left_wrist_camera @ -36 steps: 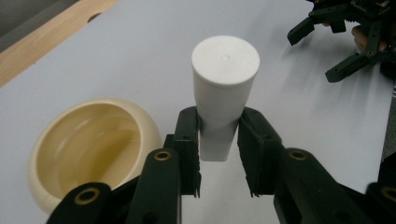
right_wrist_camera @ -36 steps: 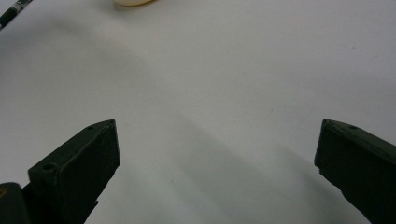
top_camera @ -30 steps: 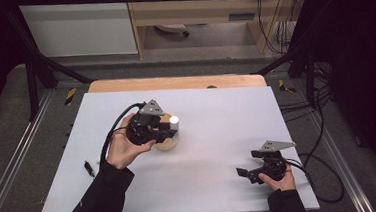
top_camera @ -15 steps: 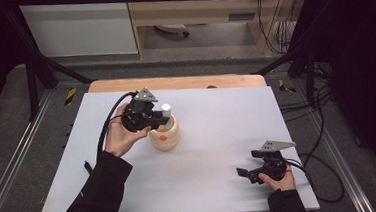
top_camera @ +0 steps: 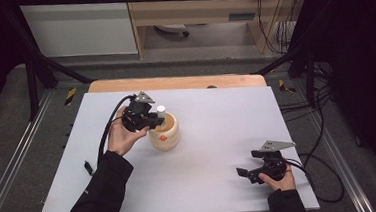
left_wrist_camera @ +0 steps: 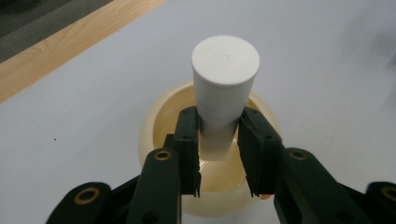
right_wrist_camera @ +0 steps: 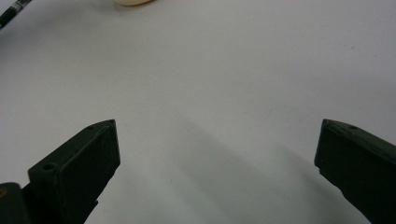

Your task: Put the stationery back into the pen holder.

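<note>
Your left gripper (left_wrist_camera: 218,140) is clamped on a white cylinder (left_wrist_camera: 225,88), its two black jaws pressing the lower part of the body from either side. The cylinder is smooth, matte plastic with a flat round top and a slight taper toward the bottom, and it stands nearly upright between your jaws, its top well above them. Its lower end hangs in the mouth of the cream bowl (left_wrist_camera: 154,135), which sits directly beneath your jaws; whether the end touches the bowl's inside I cannot tell. The bowl is round and thick-walled, glossy like glazed ceramic or hard plastic, with a rolled rim. In the high view your left gripper (top_camera: 153,119) sits at the bowl's (top_camera: 166,136) left rim, with the cylinder's (top_camera: 160,109) white top just above it.

Your right gripper (right_wrist_camera: 217,154) has its jaws wide apart with only bare table between them. In the high view it (top_camera: 246,172) rests low near the front right corner, well apart from the bowl. The table (top_camera: 218,134) is a flat, matte pale grey sheet, with a light wooden strip (top_camera: 174,83) along its far edge.
</note>
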Demonstrator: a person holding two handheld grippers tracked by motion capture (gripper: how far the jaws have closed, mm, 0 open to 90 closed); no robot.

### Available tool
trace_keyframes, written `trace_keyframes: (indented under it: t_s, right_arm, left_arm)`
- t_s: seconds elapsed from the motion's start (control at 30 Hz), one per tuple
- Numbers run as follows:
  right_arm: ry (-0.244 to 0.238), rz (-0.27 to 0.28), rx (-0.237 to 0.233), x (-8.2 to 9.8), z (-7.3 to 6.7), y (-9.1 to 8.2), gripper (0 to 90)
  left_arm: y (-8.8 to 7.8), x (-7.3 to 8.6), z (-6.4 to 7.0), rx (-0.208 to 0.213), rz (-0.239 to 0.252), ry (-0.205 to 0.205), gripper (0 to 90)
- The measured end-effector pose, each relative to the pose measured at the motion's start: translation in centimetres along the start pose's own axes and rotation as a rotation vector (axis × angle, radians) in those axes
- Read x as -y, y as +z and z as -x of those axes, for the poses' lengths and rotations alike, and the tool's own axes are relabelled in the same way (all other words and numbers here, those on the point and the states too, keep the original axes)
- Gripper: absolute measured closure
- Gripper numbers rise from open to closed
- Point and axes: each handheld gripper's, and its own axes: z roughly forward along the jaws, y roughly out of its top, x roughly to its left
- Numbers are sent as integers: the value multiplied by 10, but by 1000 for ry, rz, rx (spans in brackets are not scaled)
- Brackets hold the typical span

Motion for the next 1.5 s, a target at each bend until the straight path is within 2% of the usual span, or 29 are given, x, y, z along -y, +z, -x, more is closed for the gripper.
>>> trace_keyframes:
  t_s: [0.2, 0.4, 0.57, 0.7, 1.03, 1.17, 1.5]
  right_arm:
    - [-3, -2, 1, 0, 0, 0, 8]
    - [-3, -2, -1, 0, 0, 0, 8]
    - [-4, -2, 0, 0, 0, 0, 8]
    - [-4, -2, -1, 0, 0, 0, 8]
    - [-2, -1, -1, 0, 0, 0, 8]
    - [-2, -1, -1, 0, 0, 0, 8]
    - [-1, -3, 2, 0, 0, 1, 8]
  left_arm:
    - [10, 9, -2, 7, -17, -16, 693]
    - [16, 12, -2, 20, -43, -15, 692]
    - [17, 12, -1, 10, -35, -7, 689]
    - [12, 11, 0, 5, -4, -5, 654]
    - [-10, 17, 1, -17, 21, -10, 460]
    - [-18, 26, -2, -33, 21, -18, 373]
    - [-35, 62, -9, -4, 29, -51, 177]
